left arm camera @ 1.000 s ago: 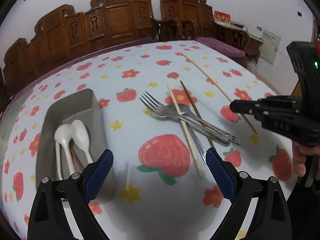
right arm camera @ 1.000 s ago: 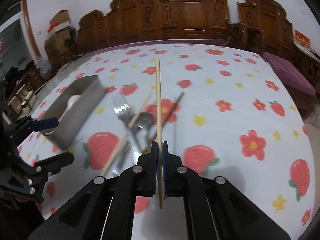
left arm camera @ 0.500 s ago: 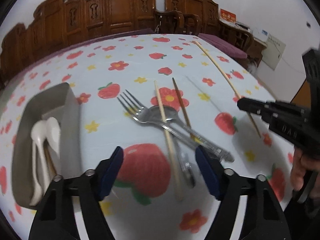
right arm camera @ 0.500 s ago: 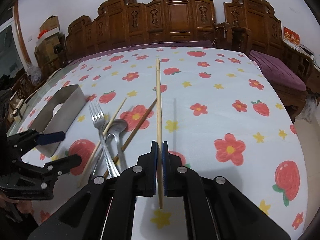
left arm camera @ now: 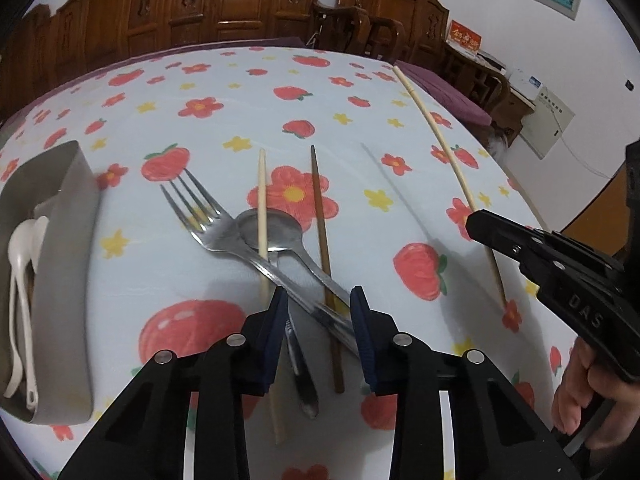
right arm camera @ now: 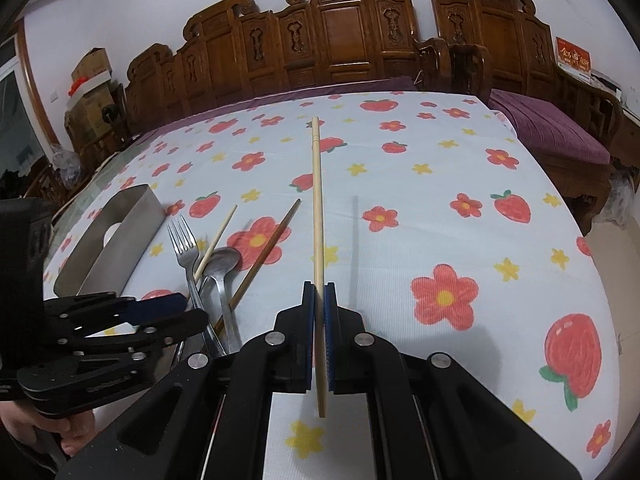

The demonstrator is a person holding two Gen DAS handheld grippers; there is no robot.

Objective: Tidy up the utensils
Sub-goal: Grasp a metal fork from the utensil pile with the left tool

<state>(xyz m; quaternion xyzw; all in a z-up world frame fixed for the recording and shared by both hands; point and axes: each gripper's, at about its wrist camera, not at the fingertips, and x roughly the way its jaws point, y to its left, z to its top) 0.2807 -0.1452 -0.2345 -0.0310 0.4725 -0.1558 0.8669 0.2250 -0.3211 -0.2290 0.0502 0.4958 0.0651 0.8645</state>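
Left of frame, left wrist view: grey rectangular metal tray point(left arm camera: 74, 216) holds white plastic spoons point(left arm camera: 22, 264).

Centre: your left gripper point(left arm camera: 318, 320) hovers low, jaws part open and empty, straddling the crossed handles of the steel fork point(left arm camera: 208, 220) and steel spoon point(left arm camera: 276, 234); a pale bamboo chopstick point(left arm camera: 262, 216) and a dark brown wooden chopstick point(left arm camera: 322, 232) lie in the pile.

Right: your right gripper point(right arm camera: 319, 334) has jaws clamped on a long pale chopstick point(right arm camera: 317, 208), lifted off the cloth.

Judgement: pickup step; next, close on one handle only, then carry to the tray.

Surface: white strawberry-and-flower tablecloth point(right arm camera: 460, 216). Carved wooden chairs point(right arm camera: 340, 32) along the top; white wall.
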